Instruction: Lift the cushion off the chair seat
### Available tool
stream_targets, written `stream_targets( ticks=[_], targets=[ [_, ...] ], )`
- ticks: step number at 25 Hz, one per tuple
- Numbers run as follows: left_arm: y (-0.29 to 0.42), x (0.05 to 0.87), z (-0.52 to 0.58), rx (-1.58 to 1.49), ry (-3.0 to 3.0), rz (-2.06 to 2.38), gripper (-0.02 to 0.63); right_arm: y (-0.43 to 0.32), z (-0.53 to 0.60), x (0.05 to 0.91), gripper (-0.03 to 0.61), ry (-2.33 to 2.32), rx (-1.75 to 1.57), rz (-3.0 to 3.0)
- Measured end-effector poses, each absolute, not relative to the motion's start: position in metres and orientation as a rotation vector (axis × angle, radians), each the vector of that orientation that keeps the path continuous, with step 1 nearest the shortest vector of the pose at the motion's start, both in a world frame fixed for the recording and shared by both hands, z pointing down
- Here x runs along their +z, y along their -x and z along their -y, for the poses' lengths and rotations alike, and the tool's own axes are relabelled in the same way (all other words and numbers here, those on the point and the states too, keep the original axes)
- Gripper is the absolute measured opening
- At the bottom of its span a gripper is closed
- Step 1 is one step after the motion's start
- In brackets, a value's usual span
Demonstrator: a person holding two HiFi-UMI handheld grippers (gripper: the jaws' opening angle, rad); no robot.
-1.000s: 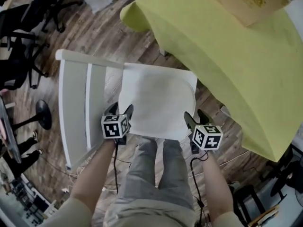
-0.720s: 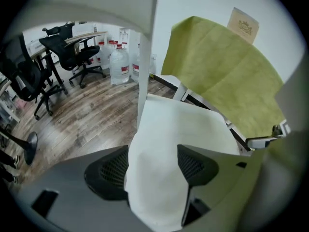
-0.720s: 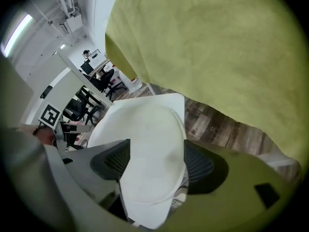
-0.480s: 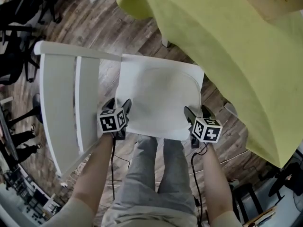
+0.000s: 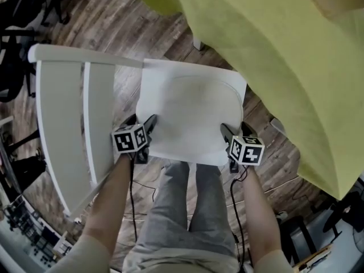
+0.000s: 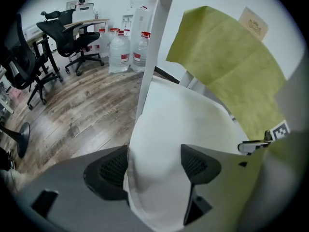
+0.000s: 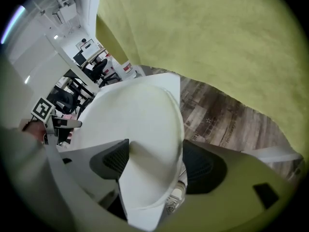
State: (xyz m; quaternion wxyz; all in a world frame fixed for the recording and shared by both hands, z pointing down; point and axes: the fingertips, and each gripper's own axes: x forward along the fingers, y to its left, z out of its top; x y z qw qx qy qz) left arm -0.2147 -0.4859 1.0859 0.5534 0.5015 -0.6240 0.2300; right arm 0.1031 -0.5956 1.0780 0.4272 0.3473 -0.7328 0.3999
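Observation:
A flat white cushion (image 5: 190, 110) covers the seat of a white slat-backed chair (image 5: 60, 124). My left gripper (image 5: 142, 123) is at the cushion's near left corner and my right gripper (image 5: 236, 131) at its near right corner. In the left gripper view the left gripper (image 6: 153, 166) straddles the cushion (image 6: 178, 124) edge, its jaws opening wide around it. In the right gripper view the right gripper (image 7: 154, 161) stands wide open with the cushion (image 7: 130, 115) edge between its pads. Neither grips it.
A table under a yellow cloth (image 5: 284, 56) crowds the chair's far right side. Black office chairs (image 5: 14, 44) stand at the left, and water bottles (image 6: 120, 52) by the wall. The person's legs (image 5: 187, 209) are just behind the seat, on a wood floor (image 5: 131, 33).
Both grippers have come down onto the cushion's near corners and their jaws have spread wider. The cushion has not left the seat.

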Motion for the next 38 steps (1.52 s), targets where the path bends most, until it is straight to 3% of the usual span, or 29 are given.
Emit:
stream_targets(
  ticks=[4, 8, 13, 28, 38],
  targets=[
    [0.219, 1.08, 0.484, 0.596, -1.17, 1.496, 0.312, -0.102, 0.595, 1.073, 0.3, -0.883, 0.989, 1.819],
    [0.229, 1.072, 0.481, 0.65, -1.116, 1.574, 0.145, -0.106, 0.598, 1.066, 0.193, -0.912, 0.979, 1.815],
    [0.222, 1.055, 0.487, 0.654, -1.156, 1.56, 0.095, -0.109, 0.6, 1.046, 0.114, -0.925, 0.955, 1.826],
    [0.195, 0.925, 0.513, 0.534, -1.249, 1.518, 0.075, -0.146, 0.591, 0.873, 0.095, -1.065, 0.943, 1.911],
    [0.19, 0.783, 0.533, 0.518, -1.418, 1.589, 0.073, -0.146, 0.606, 0.736, 0.094, -1.125, 0.863, 2.042]
  ],
)
